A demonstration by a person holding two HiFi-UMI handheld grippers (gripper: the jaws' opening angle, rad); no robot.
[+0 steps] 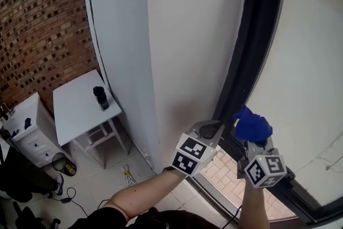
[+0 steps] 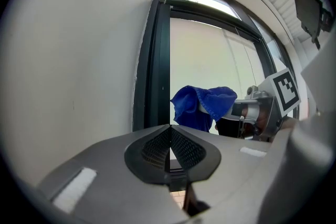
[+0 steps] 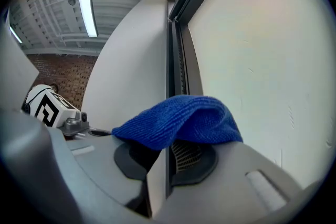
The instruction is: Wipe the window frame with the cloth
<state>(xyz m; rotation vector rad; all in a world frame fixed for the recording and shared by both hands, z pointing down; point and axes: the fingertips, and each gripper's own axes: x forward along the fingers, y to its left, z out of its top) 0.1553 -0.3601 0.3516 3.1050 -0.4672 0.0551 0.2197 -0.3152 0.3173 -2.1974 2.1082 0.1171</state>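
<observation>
A blue cloth [image 1: 252, 125] is bunched over the tips of my right gripper [image 1: 253, 140], which is shut on it right beside the lower part of the dark window frame [image 1: 244, 56]. In the right gripper view the cloth [image 3: 178, 122] drapes over both jaws of this gripper [image 3: 169, 148] and hides their tips, with the frame [image 3: 177, 39] rising just beyond. My left gripper [image 1: 210, 127] is shut and holds nothing, close to the left of the cloth and against the white wall. Its own view shows its closed gripper [image 2: 169, 132], the cloth [image 2: 202, 105] and the frame [image 2: 155, 60].
A white wall column [image 1: 177, 35] stands left of the frame, frosted glass [image 1: 305, 72] to its right. Below left are a white table [image 1: 75, 110] with a dark cup [image 1: 101, 98], a white cabinet [image 1: 27, 128], a small bin [image 1: 61, 161] and a brick wall [image 1: 43, 24].
</observation>
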